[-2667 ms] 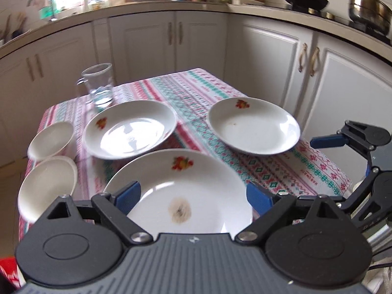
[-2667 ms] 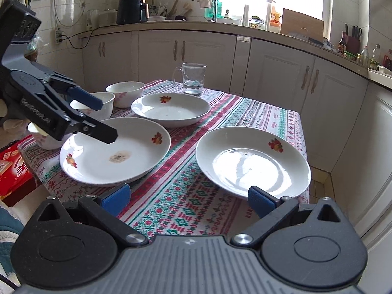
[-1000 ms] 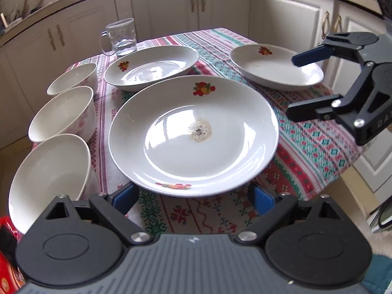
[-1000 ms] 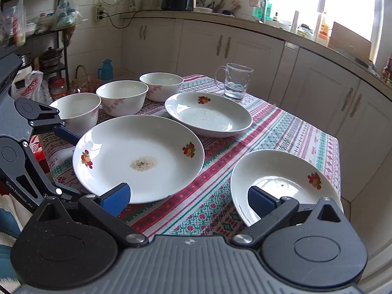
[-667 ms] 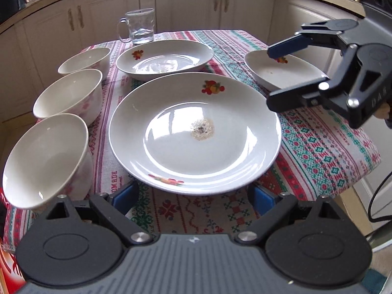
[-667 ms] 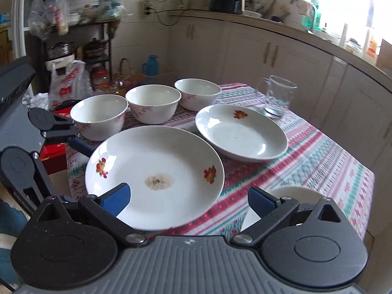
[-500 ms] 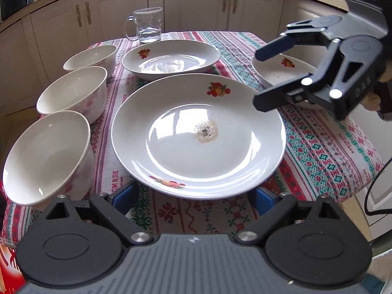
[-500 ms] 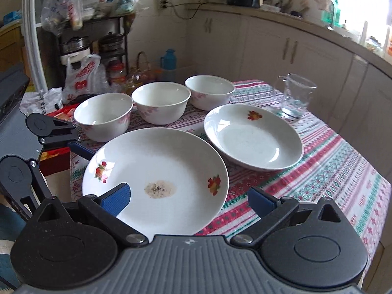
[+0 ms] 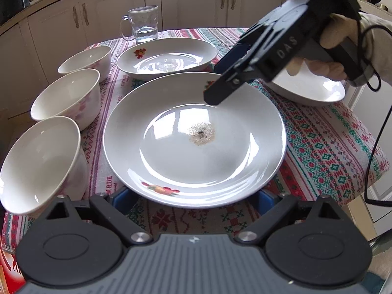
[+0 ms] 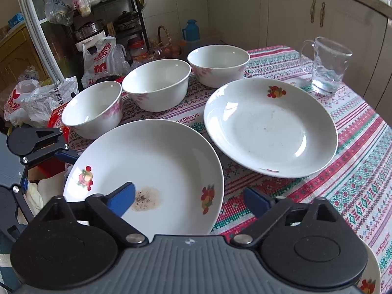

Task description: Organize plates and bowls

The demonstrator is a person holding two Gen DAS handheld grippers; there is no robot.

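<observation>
Left claw (image 9: 193,197): we hold it spread wide, big white dirty plate (image 9: 193,137) just ahead.
Right claw (image 10: 188,199): closing over that plate's rim, not pinching yet.

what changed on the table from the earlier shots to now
The right gripper swung over from the right-hand plate to the rim of the stained plate; its jaws are closing astride that rim. The left gripper came up to the same plate's near edge. Plates, bowls and glass mug haven't moved.

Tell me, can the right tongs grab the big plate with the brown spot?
Probably yes. The right tongs are closing astride the spotted plate's rim, one finger over it, one beside it, with nothing in between.
</observation>
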